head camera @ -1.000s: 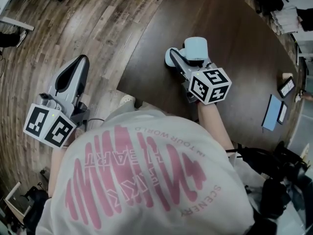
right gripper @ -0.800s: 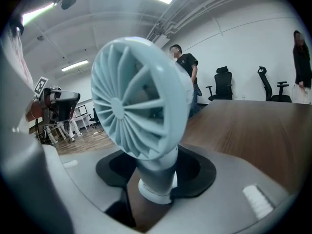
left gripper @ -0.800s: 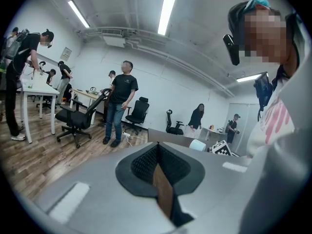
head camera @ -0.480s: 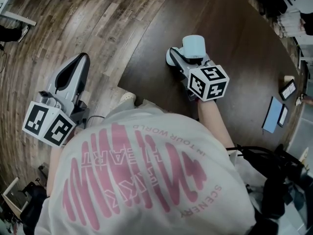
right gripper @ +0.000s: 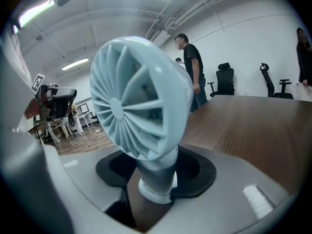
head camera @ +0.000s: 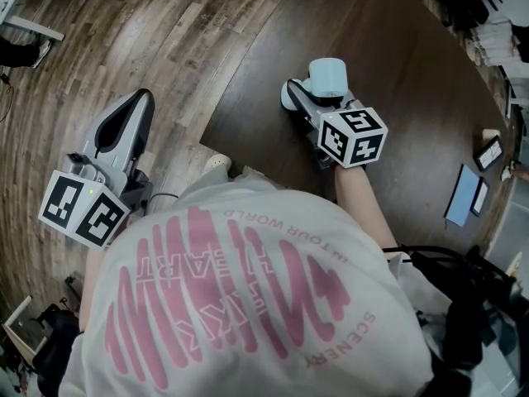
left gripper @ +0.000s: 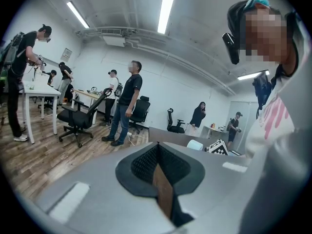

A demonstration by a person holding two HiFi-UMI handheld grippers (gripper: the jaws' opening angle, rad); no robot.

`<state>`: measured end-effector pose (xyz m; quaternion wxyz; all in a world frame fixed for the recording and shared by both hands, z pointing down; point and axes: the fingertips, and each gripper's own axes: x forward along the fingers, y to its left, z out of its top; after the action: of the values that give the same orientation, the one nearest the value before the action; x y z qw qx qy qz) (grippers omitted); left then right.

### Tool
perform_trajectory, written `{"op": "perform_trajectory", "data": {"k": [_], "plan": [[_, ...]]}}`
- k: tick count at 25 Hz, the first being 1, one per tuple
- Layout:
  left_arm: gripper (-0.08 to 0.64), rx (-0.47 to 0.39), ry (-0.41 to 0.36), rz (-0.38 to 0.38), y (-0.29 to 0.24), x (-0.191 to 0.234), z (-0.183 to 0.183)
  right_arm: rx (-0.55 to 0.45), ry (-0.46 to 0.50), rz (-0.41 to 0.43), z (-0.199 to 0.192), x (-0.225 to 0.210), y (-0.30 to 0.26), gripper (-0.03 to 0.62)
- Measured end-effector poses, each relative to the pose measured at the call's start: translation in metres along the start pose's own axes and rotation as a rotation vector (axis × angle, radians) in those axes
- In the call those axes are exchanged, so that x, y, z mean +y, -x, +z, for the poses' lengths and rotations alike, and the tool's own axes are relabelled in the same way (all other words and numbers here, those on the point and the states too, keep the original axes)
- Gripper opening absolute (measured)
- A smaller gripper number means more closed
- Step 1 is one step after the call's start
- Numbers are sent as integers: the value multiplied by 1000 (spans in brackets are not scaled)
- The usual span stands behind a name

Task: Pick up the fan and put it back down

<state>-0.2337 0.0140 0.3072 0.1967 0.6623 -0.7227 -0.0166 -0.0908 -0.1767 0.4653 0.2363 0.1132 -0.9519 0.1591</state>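
The right gripper is closing its two dark pads on the stem of the one pale blue fan, with the jaws standing fairly wide around it. The fan is standing upright between the pads, its round ribbed head rising above them and its foot showing just over the brown wood. Whether the foot is resting on the wood or hanging just clear of it cannot be told. In the head view the fan is sitting at the near left part of the dark round worktop, close to its edge.

The left gripper is hanging well apart to the left, out over the plank floor, with its pads pressed together and nothing between them. Two marker cubes are showing, one on the right gripper and one on the left.

A person's white shirt with pink print is filling the near part of the head view. At the far right of the worktop a pale blue flat thing is lying beside a smaller dark one. Several people are standing among office chairs in the room behind the left gripper.
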Motion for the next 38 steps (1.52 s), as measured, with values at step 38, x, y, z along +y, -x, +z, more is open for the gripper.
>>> {"op": "perform_trajectory", "data": {"k": [38], "plan": [[18,-6,3,18,11,-9,-2,14,71,14,-4,8,3,218]]}}
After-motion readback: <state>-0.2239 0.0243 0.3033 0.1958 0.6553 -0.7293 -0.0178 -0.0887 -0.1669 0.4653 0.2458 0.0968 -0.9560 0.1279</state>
